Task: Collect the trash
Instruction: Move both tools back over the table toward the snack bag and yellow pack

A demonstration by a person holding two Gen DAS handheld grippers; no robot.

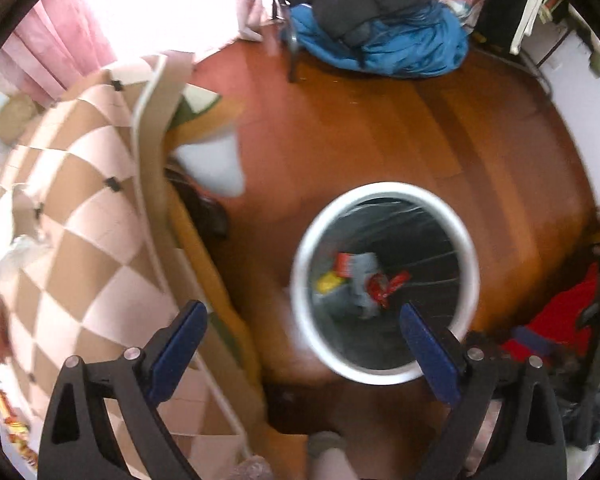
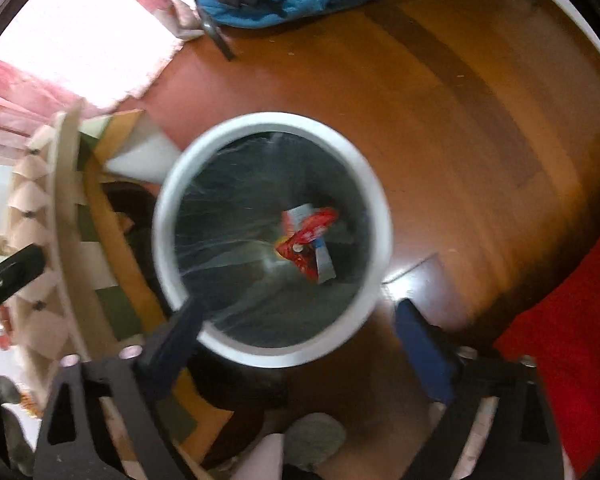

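A round white-rimmed bin (image 1: 472, 256) with a dark liner stands on the wooden floor; it also shows in the right wrist view (image 2: 380, 216). Red, yellow and grey wrappers (image 1: 364, 280) lie at its bottom, also seen in the right wrist view (image 2: 306, 240). My left gripper (image 1: 302, 320) is open and empty, above the bin's left side. My right gripper (image 2: 300, 316) is open and empty, right above the bin's near rim.
A table with a checkered brown-and-white cloth (image 1: 80, 208) stands left of the bin. Blue and black clothes (image 1: 380, 28) are piled at the back. A red cloth (image 2: 572, 340) lies to the right. Pink curtains (image 1: 60, 48) hang at the back left.
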